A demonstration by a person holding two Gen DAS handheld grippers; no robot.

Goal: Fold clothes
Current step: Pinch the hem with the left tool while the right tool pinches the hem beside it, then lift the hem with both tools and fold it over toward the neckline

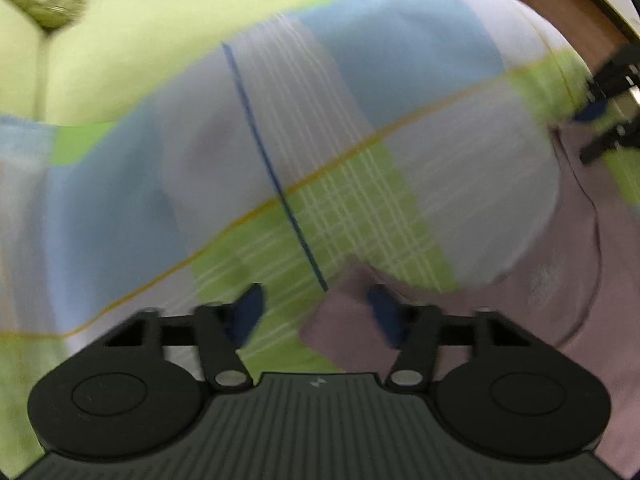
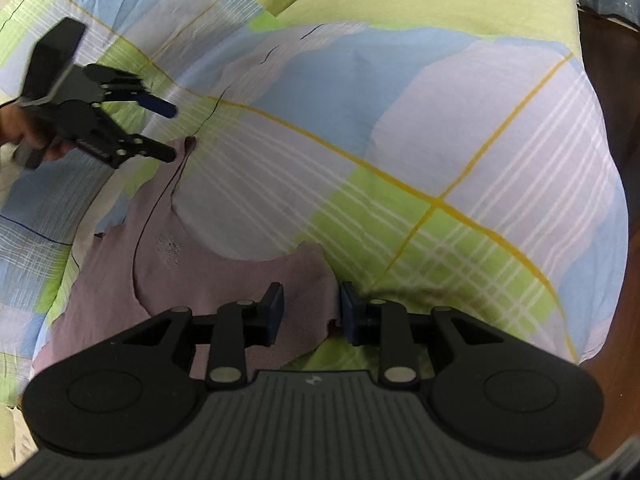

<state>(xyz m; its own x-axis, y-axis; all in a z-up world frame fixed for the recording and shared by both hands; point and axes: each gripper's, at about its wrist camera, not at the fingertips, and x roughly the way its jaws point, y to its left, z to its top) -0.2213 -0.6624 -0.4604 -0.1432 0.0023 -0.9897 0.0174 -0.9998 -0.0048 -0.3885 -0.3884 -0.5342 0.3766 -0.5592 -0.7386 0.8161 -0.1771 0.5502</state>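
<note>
A mauve garment lies flat on a checked bedsheet; in the right wrist view (image 2: pixel 224 276) it spreads across the lower left, one shoulder strap running up to the left. My right gripper (image 2: pixel 311 311) is open, its pads on either side of the other strap's end. My left gripper (image 2: pixel 173 132) is open just left of the far strap's tip. In the blurred left wrist view my left gripper (image 1: pixel 316 312) is open, with a corner of the garment (image 1: pixel 344 320) between its fingers. The right gripper (image 1: pixel 600 116) shows at the right edge there.
The checked sheet (image 2: pixel 440 152) in blue, green and white covers the bed. A plain light green cover (image 1: pixel 160 48) and green cushions (image 1: pixel 44 0) lie beyond it. Brown floor (image 1: pixel 560 0) shows past the bed's far edge.
</note>
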